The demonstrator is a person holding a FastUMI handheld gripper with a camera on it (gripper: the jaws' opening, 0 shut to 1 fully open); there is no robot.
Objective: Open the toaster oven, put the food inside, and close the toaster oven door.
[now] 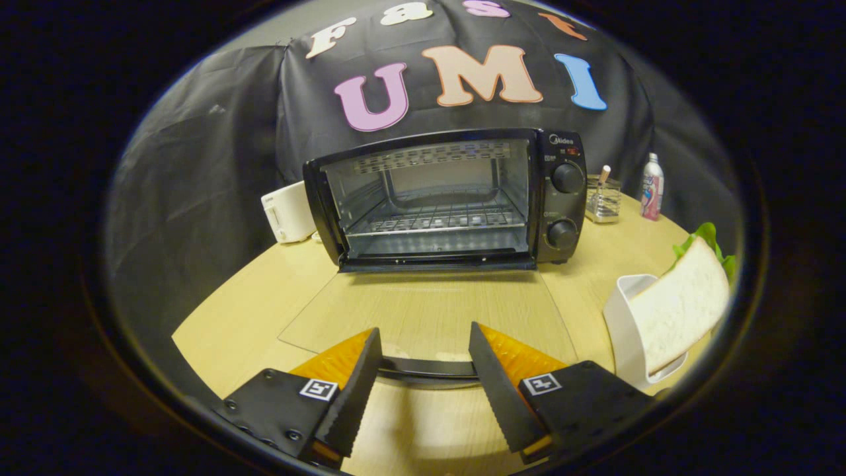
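Observation:
A black toaster oven (449,198) stands at the back of the wooden table with its glass door (429,314) folded down flat toward me. Its wire rack (436,221) shows inside with nothing on it. The door's dark handle (426,369) lies between my fingers, which stand apart on either side of it without pressing it. My gripper (426,340) is open. To the right, a sandwich (681,311) of white bread and green lettuce leans in a white holder (621,330).
A white appliance (287,213) stands left of the oven. Behind the oven's right side are a small clear container (603,199) with a stick in it and a spray bottle (652,186). The round wooden table (244,317) ends close at the left.

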